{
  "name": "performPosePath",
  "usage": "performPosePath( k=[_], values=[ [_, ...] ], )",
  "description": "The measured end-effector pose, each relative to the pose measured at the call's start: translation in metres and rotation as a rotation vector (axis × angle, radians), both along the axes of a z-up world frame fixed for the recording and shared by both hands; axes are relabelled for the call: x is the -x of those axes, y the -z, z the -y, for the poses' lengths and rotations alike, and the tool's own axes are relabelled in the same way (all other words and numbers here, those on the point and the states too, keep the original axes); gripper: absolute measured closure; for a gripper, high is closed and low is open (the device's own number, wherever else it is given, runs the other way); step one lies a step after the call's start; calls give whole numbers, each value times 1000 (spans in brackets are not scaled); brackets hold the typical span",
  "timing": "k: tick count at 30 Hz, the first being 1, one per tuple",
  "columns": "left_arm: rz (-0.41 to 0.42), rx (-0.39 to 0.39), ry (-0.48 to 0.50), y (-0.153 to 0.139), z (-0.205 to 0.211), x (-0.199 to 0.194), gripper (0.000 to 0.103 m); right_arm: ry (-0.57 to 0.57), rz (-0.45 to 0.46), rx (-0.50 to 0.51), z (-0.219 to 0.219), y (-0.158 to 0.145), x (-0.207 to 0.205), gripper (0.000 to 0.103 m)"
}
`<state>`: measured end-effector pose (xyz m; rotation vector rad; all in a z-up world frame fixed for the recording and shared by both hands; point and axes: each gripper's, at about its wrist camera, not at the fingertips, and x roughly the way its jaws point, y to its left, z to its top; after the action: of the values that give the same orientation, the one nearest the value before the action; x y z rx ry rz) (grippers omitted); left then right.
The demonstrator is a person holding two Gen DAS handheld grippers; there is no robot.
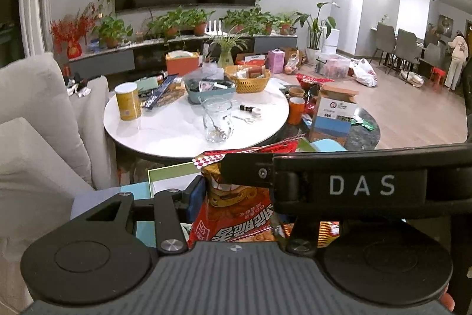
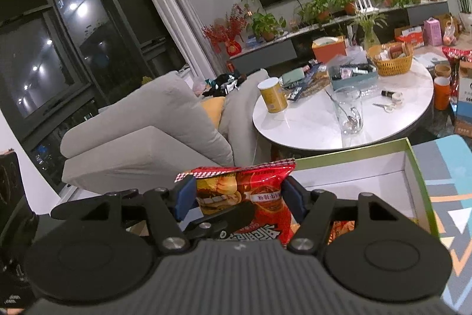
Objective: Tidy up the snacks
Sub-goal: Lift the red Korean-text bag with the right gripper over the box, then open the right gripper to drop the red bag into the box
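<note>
Above the green box (image 2: 419,167), both grippers clamp one red snack bag (image 2: 253,191): right gripper (image 2: 239,194), left gripper (image 1: 233,191).

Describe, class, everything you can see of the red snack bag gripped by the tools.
The glossy red foil snack bag looks puffy and sealed, with a red-and-white checked strip along its crimped top edge, a burger picture and white lettering on a dark band. It stands roughly upright, clamped at its sides between the right tool's blue pads. The left tool also appears to grip it. It hangs at the near edge of a white box with a green rim.
</note>
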<state>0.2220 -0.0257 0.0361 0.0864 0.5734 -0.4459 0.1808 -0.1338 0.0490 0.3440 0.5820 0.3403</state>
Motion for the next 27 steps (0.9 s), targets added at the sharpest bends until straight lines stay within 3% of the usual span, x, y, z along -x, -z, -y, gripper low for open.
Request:
performPosePath(
  k=[12,18,27],
  values=[
    [-72,-43,-15,35,0,-35,57,-4,-77,26,-12,27,-30,41],
    [-78,-74,-62,37,-2,-36,46,46,-59,73,-12,24,-26,41],
    [-73,-63,-44,31,-2,-18,44,51,-55,68,-1,14,-11,41]
  ],
)
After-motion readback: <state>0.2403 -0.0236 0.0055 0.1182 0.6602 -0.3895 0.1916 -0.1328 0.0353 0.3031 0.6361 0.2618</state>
